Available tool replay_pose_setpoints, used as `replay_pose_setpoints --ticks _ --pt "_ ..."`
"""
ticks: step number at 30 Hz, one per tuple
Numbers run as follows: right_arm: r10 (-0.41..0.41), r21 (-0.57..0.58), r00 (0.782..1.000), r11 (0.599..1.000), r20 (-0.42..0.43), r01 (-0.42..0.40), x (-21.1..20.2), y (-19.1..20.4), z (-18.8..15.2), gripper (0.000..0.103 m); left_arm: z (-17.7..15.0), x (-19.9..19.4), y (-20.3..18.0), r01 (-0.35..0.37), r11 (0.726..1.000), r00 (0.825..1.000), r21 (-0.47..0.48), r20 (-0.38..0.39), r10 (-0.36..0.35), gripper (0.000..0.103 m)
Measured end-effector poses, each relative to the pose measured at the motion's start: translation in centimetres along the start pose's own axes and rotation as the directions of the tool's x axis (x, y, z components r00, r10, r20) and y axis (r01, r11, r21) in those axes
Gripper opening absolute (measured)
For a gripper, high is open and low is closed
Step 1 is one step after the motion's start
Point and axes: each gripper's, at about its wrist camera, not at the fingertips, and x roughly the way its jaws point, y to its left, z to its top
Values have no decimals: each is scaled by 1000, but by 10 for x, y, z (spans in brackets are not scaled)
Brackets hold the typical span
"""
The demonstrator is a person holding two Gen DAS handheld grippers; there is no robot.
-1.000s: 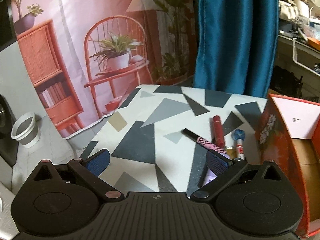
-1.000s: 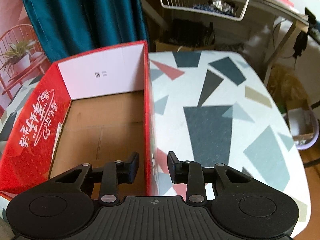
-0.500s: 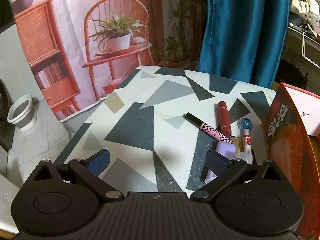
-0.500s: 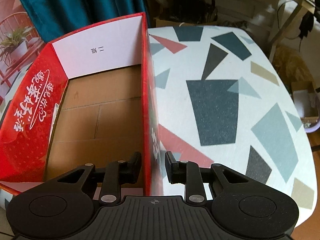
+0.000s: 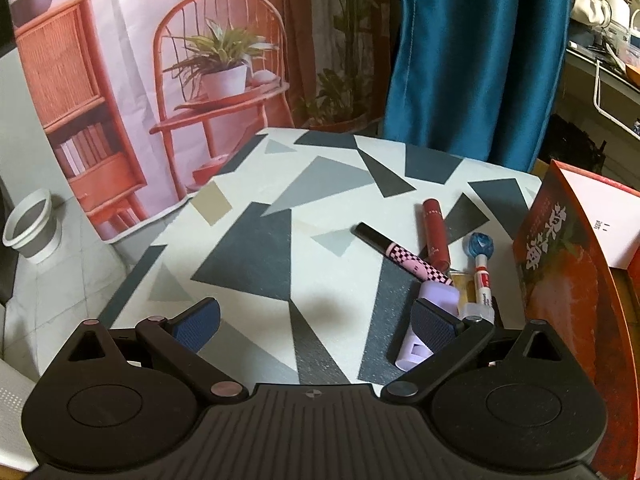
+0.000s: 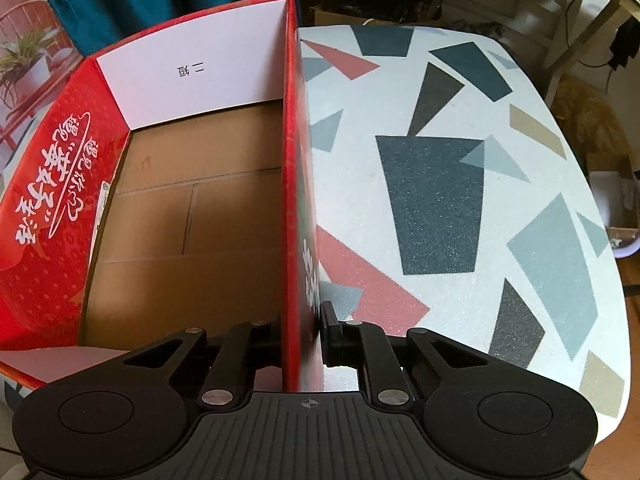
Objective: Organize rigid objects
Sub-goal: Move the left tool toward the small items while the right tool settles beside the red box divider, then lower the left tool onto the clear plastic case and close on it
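Left view only: left gripper with fingers spread wide, nothing between them, hovering over the table. The items sit in a cluster at right centre of the frame: black-and-pink checkered pen, red tube touching it, blue-capped marker just beside, and a lilac case partly hidden behind the right blue pad. A yellow bit between case and marker is too covered to identify. The box shows here only as its red outer wall at the right edge, close to the marker. Right view only: box interior, bare brown cardboard floor, white far wall. Right gripper straddles the box's right wall, one finger inside, one outside; the fingers stand narrow and look pinched onto the wall at frame bottom centre. The items are out of this view. Surroundings: blue curtain and printed backdrop behind the table, white bucket on the floor at left. Open tabletop lies left and centre in the left view, and right of the box in the right view, out to the rounded table edge.
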Motion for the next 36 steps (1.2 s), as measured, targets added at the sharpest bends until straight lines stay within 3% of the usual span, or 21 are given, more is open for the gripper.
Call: replay_pose_setpoints --ticks 11,18,22,27,32,36 --pt "7 -19 1000 1000 15 -7 5 0 -3 12 -2 9 1 6 1000 1000 -4 -25 -6 102" --pt "13 -13 1000 1000 28 -13 3 -1 -5 13 0 14 -3 31 999 999 31 -36 -30 87" --pt "9 -32 999 999 38 -7 3 1 -5 12 -4 18 -16 120 990 992 81 -47 -116 80" --pt "8 -39 998 999 59 -5 2 1 -6 12 -12 31 -46 189 969 979 156 -101 -175 52" --pt "9 -53 998 999 67 -5 1 2 -7 12 -17 39 -65 198 959 977 200 -123 -176 48" --pt "11 -57 997 998 75 -7 0 2 -8 12 -15 30 -61 211 963 976 166 -96 -197 48"
